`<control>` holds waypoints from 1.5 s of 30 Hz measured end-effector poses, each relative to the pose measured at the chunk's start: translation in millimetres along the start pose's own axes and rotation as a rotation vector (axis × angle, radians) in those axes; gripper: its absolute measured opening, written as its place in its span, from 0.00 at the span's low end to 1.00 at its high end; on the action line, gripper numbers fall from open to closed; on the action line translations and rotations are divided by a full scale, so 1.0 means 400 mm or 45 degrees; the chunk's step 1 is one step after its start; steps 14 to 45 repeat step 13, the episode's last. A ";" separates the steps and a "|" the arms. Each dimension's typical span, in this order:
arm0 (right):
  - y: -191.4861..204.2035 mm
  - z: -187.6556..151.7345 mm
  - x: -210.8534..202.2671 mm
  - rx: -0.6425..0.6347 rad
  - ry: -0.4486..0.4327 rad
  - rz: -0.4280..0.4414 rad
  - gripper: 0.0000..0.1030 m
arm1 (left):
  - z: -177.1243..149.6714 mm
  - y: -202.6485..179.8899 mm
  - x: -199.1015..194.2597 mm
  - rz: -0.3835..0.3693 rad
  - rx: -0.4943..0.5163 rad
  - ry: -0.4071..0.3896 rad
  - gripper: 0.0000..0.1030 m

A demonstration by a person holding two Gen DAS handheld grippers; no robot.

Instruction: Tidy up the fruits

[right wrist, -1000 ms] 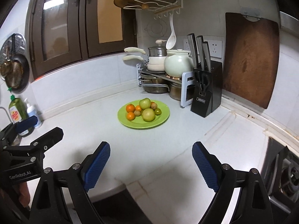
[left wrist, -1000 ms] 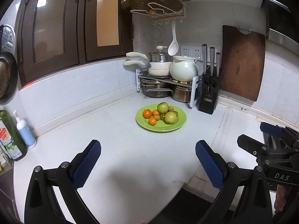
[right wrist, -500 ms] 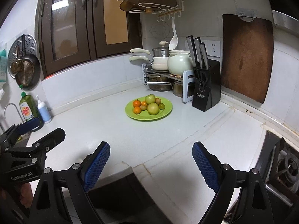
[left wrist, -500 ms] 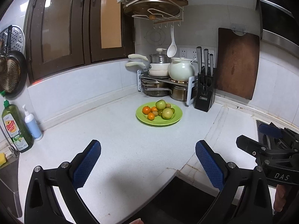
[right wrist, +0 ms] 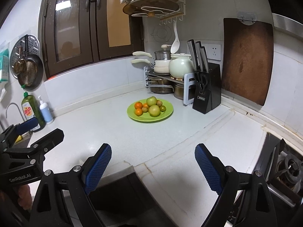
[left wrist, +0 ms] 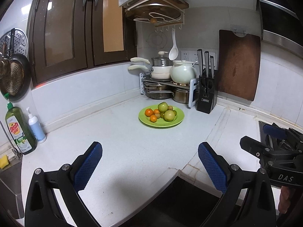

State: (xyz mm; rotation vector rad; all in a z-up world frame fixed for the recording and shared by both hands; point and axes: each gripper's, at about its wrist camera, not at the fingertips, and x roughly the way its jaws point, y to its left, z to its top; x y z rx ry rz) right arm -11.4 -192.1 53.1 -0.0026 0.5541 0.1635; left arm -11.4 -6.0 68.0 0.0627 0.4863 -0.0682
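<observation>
Round lime-green plate (left wrist: 179,120), on the white speckled countertop (left wrist: 123,141) toward the back corner. It carries two large yellow-green apples (left wrist: 169,115), three small oranges (left wrist: 149,112) and a few smaller brownish and green fruits, all piled together and touching.

Left gripper (left wrist: 149,162), black frame with blue textured pads: jaws spread wide, nothing between them, held over the near edge of the countertop, well apart from the plate.

Right gripper (right wrist: 153,163), same build: jaws likewise wide apart and empty, over the counter's front edge, pointing toward the plate.

Black knife block (right wrist: 207,92) with steel-handled knives, just right of the plate. Behind it a dark brown wooden cutting board (right wrist: 248,60) against the wall.

Metal two-tier rack (left wrist: 162,84) in the corner, bearing cream-coloured pots and a pale green lidded pot (left wrist: 182,71); steel pots sit beneath.

Green dish-soap bottle (left wrist: 19,130) and white pump bottle (left wrist: 36,126), side by side at the far left by the wall.

Gas burner (right wrist: 289,166) at the right edge.
</observation>
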 end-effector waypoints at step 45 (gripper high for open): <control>0.005 -0.003 -0.002 -0.005 0.010 -0.001 0.88 | -0.009 0.003 -0.003 -0.003 -0.010 0.013 1.00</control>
